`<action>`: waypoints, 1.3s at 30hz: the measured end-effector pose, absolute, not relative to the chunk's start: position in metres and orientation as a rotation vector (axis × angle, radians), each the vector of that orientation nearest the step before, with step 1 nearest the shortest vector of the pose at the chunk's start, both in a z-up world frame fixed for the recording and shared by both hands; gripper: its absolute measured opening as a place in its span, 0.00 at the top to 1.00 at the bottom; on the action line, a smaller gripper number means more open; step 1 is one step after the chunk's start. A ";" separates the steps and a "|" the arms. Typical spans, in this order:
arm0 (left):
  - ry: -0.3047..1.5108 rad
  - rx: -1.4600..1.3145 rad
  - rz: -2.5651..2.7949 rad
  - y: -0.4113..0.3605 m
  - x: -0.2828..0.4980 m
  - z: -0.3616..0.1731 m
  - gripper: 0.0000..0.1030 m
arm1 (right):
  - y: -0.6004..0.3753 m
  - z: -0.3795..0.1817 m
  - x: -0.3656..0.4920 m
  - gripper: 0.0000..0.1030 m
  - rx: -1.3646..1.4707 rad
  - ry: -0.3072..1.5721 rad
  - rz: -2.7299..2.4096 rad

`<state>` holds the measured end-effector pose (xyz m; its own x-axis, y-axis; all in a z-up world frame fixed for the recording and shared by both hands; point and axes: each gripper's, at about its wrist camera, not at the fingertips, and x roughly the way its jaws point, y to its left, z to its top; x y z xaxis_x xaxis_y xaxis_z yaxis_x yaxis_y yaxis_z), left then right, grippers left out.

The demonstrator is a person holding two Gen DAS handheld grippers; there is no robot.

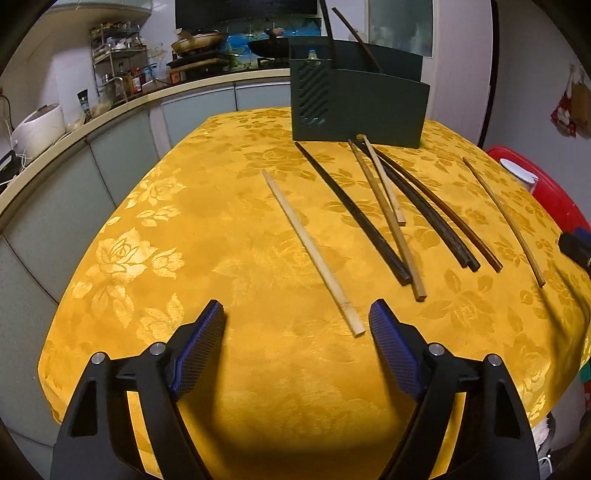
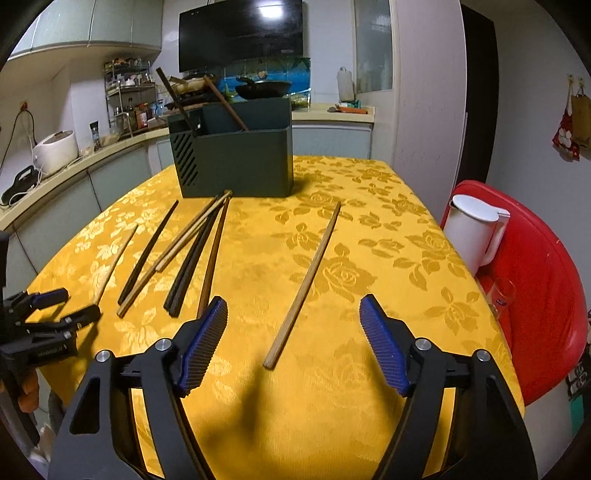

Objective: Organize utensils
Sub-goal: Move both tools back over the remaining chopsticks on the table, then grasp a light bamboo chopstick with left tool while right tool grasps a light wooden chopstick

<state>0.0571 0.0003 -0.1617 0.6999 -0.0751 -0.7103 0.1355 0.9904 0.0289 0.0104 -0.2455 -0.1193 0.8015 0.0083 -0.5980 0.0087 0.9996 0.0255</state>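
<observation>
Left claw (image 1: pixel 297 314), lower centre of its view: released, nothing gripped, the near tip of a pale chopstick (image 1: pixel 310 248) lying just ahead between its blue pads on the yellow-clothed desk (image 1: pixel 207 236). Centre to right: seven more chopsticks (image 1: pixel 391 218) fanned loose; dark green holder (image 1: pixel 358 107), upper centre, holding two upright. Right claw (image 2: pixel 293 314): released, a single light chopstick (image 2: pixel 303 286) just ahead.

A: Non-task stuff? Yellow floral tablecloth (image 2: pixel 369 229), red chair (image 2: pixel 546 280) at right with white jug (image 2: pixel 472 232) and a glass (image 2: pixel 503 297) on it.

B: Background: rice cooker (image 2: pixel 55 149) on counter (image 2: pixel 110 149), spice rack (image 2: pixel 129 99), wok (image 2: pixel 264 88), dark TV (image 2: pixel 240 33), bags (image 2: pixel 570 122) hanging on right wall.
</observation>
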 end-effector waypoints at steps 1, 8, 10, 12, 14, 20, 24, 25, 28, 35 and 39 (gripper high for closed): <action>0.783 0.087 -0.110 0.002 0.057 -0.161 0.26 | -0.245 -0.122 0.010 0.34 0.030 0.651 0.003; 0.782 0.061 -0.088 0.014 0.057 -0.160 0.38 | -0.240 -0.140 0.007 0.46 0.045 0.701 0.028; 0.782 0.056 -0.084 0.015 0.057 -0.159 0.42 | -0.234 -0.144 0.008 0.50 0.034 0.710 0.039; 0.779 0.055 -0.089 0.013 0.056 -0.159 0.48 | -0.227 -0.149 0.009 0.55 0.007 0.716 0.042; 0.771 0.055 -0.097 0.012 0.054 -0.159 0.52 | -0.226 -0.153 0.012 0.58 0.005 0.726 0.041; 0.753 -0.005 -0.150 0.013 0.051 -0.159 0.53 | -0.225 -0.158 0.018 0.63 0.014 0.700 0.019; 0.738 -0.009 -0.155 0.012 0.050 -0.160 0.57 | -0.225 -0.160 0.018 0.63 0.015 0.682 0.014; 0.732 -0.003 -0.149 0.011 0.049 -0.160 0.58 | -0.225 -0.160 0.018 0.63 0.014 0.680 0.015; 0.721 0.001 -0.140 0.010 0.049 -0.161 0.64 | -0.226 -0.160 0.020 0.65 0.022 0.673 0.016; 0.709 0.039 -0.139 0.005 0.047 -0.162 0.92 | -0.226 -0.160 0.022 0.79 0.018 0.664 0.012; 0.716 0.046 -0.145 0.005 0.049 -0.162 0.94 | -0.228 -0.160 0.022 0.86 0.032 0.668 0.017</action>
